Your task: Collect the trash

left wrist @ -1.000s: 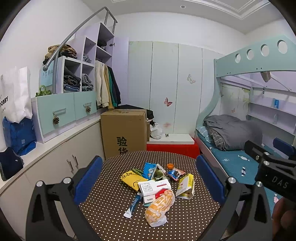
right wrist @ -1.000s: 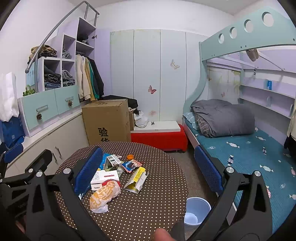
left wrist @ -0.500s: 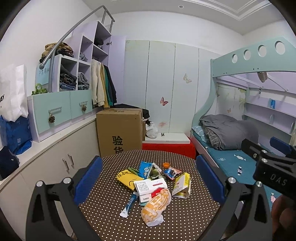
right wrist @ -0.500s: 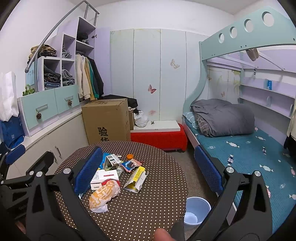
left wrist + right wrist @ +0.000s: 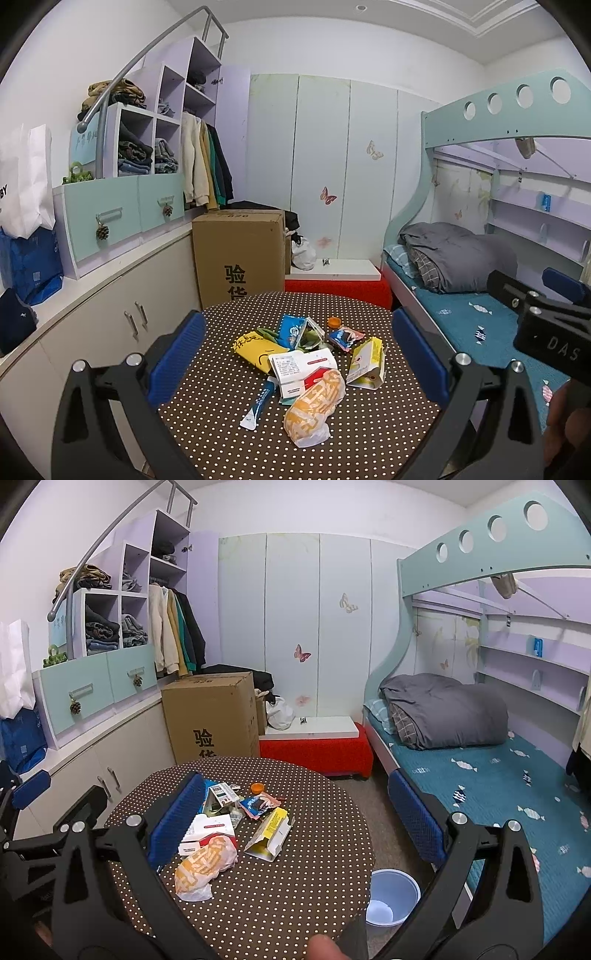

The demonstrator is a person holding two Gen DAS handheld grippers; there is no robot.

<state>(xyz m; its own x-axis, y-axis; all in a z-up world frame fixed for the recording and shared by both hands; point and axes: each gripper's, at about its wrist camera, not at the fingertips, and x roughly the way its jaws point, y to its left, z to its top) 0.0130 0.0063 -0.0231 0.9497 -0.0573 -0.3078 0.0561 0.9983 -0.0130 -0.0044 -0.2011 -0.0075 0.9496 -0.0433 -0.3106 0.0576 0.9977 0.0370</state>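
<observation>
On the round polka-dot surface (image 5: 229,417) sits the whole heap of trash, bunched around the middle. Nearest the camera, an orange-and-white crumpled wrapper (image 5: 314,405) lies against a white-and-red box (image 5: 301,369). Left of those, a slim blue-and-white sachet (image 5: 258,404) points toward the near edge. A yellow packet (image 5: 256,350) lies behind the box, with a blue pack (image 5: 291,329) farther back. Over on the right, an opened yellow carton (image 5: 365,363) is tipped on its side, and beyond it a small snack wrapper (image 5: 345,336) and an orange bottle cap (image 5: 334,322) lie at the far end of the pile.

Left tongs (image 5: 297,363) hang above the near side, blue pads spread wide, gripping nothing. Right tongs (image 5: 295,825) are likewise released, pads far apart, empty; in the right wrist view their left pad covers part of the box. Down on the floor, just beside the surface's right edge, stands a pale blue bin (image 5: 392,897), with the bed (image 5: 480,771) on the right. A cardboard box (image 5: 238,254) stands beyond the far edge.
</observation>
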